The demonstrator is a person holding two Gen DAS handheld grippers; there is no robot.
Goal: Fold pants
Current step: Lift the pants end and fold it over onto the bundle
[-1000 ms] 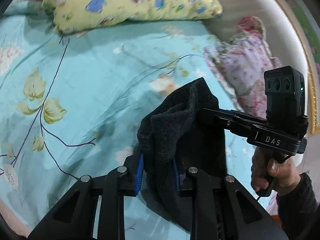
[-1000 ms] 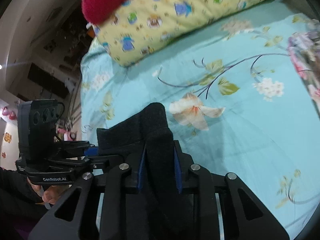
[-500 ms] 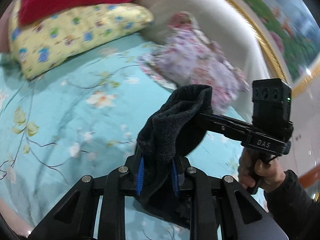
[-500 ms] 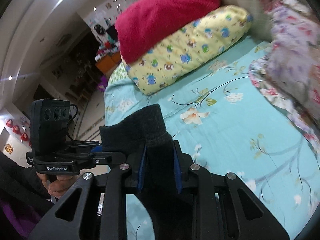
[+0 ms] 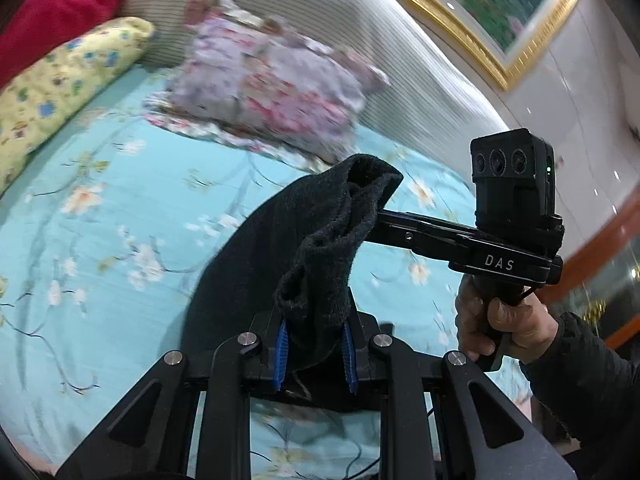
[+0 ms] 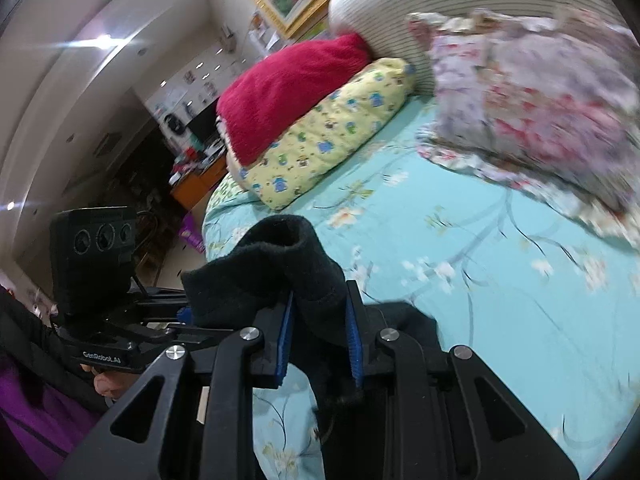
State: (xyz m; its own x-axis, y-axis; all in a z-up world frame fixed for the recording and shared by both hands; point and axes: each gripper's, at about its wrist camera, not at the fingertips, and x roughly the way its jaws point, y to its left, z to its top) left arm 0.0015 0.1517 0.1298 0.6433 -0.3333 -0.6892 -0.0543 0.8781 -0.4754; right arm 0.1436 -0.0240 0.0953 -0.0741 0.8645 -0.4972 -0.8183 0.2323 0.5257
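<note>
The black fleece pants [image 5: 280, 240] hang between my two grippers, lifted above the turquoise flowered bed sheet [image 5: 100, 220]. My left gripper [image 5: 314, 354] is shut on a bunched edge of the pants. My right gripper [image 6: 320, 344] is shut on another bunched edge [image 6: 288, 264]. The right gripper also shows in the left wrist view [image 5: 404, 232], its tip buried in the cloth. The left gripper shows at the left of the right wrist view [image 6: 132, 320]. The lower part of the pants is hidden below the grippers.
A yellow patterned pillow [image 6: 332, 136] with a red blanket [image 6: 288, 92] on it lies at the bed's head. A pink flowered quilt [image 5: 272, 88] lies against the ribbed white headboard [image 5: 360, 32]. A gold-framed painting [image 5: 488, 4] hangs above.
Both grippers have risen and tilted up with the pants held; the view now takes in the headboard and wall instead of mostly the sheet. The grips are unchanged.
</note>
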